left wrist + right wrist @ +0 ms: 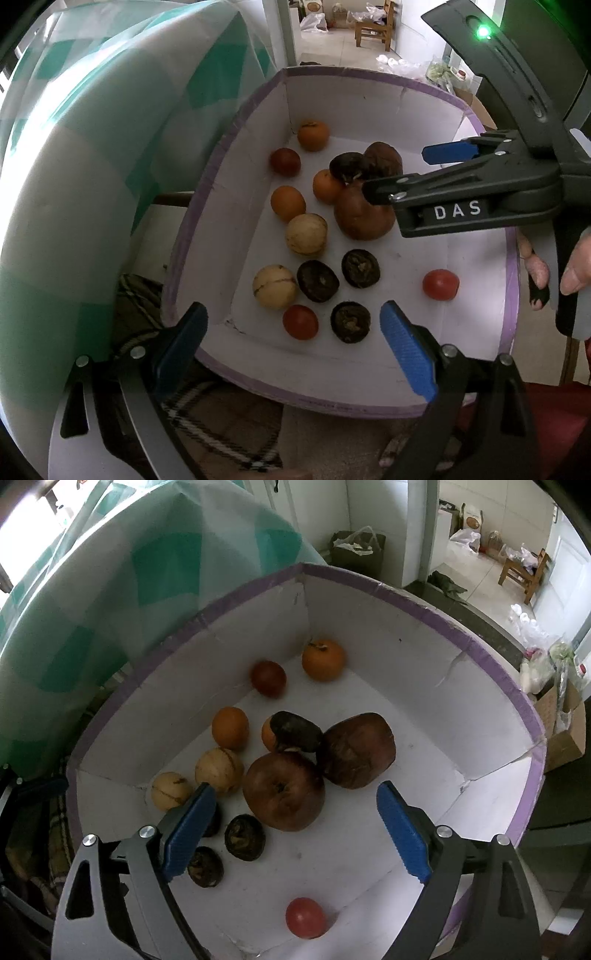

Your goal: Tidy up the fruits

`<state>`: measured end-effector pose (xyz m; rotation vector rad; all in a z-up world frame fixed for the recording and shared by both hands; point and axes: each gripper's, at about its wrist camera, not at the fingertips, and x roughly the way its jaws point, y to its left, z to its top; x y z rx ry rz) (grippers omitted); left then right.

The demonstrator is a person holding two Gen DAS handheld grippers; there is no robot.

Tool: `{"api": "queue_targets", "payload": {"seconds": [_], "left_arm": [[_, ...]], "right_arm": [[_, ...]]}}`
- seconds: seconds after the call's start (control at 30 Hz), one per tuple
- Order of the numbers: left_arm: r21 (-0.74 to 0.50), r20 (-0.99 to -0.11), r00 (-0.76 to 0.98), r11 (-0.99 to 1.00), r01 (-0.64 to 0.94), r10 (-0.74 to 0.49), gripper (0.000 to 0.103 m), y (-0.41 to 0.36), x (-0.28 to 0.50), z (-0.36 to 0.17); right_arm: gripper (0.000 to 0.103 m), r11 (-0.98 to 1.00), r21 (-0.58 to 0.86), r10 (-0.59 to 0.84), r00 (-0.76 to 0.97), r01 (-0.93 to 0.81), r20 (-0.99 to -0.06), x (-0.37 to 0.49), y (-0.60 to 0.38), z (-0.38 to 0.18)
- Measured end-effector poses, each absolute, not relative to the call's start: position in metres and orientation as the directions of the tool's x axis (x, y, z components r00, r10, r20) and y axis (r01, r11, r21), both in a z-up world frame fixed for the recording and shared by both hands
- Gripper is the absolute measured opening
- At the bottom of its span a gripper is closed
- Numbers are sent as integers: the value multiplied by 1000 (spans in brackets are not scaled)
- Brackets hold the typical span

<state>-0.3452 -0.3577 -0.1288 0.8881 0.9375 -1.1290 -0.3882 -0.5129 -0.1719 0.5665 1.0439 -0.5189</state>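
Fruits lie loose in a white box with a purple rim: a big brown apple, orange ones, pale ones, dark wrinkly ones and a red tomato alone near the front wall. The right gripper hangs wide open just above the apple, holding nothing. The left gripper is wide open too, over the box's near edge.

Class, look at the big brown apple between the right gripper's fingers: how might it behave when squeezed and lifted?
The brown apple looks wrinkled and darkened, so probably soft and easily bruised. It is round, so a nudge may roll it against the neighbouring brown fruit. The open right gripper seems wide enough.
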Motion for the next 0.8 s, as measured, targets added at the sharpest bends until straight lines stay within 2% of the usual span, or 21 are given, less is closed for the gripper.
{"api": "queue_targets", "payload": {"seconds": [0.8], "left_arm": [[100, -935, 159, 195, 976, -316, 94, -355, -344, -132]], "right_arm": [[87, 749, 184, -116, 398, 637, -910, -383, -507, -178]]}}
